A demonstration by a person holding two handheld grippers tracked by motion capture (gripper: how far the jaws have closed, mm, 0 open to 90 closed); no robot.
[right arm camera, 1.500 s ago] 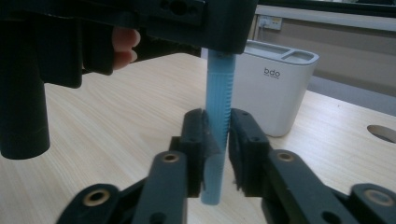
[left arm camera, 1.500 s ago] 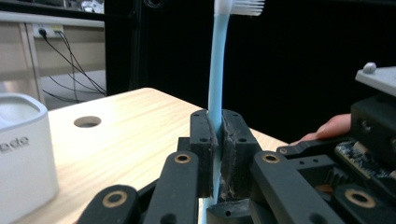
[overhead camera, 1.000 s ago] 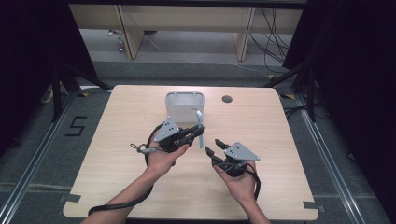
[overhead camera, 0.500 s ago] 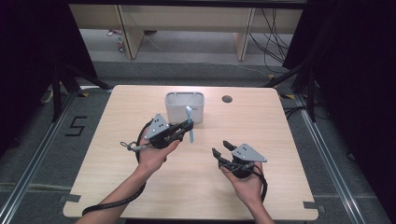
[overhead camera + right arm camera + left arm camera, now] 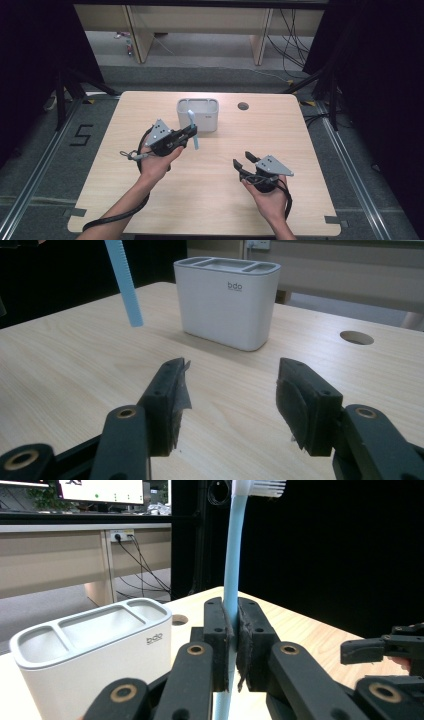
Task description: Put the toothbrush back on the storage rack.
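My left gripper (image 5: 191, 134) is shut on the handle of a light blue toothbrush (image 5: 195, 144), held upright just in front of a white three-slot holder (image 5: 205, 119). In the left gripper view the pads clamp the toothbrush (image 5: 231, 555) mid-handle, white bristles at the top, with the holder (image 5: 85, 650) to the left. My right gripper (image 5: 243, 161) hovers low over the table to the right. Its jaws have just been opening and nothing is between them. From the right gripper (image 5: 232, 400) the holder (image 5: 227, 302) stands ahead and the toothbrush's lower end (image 5: 125, 285) hangs at upper left.
The wooden table (image 5: 150, 200) has a round cable hole (image 5: 243, 106) right of the holder. Black curtains stand at both sides, and shelving and cables lie on the floor beyond the far edge. Each gripper's cable trails back toward the person.
The left hand has carried the toothbrush leftward, from in front of the holder's right side to its left side. The right gripper has drifted right, its jaws a little wider.
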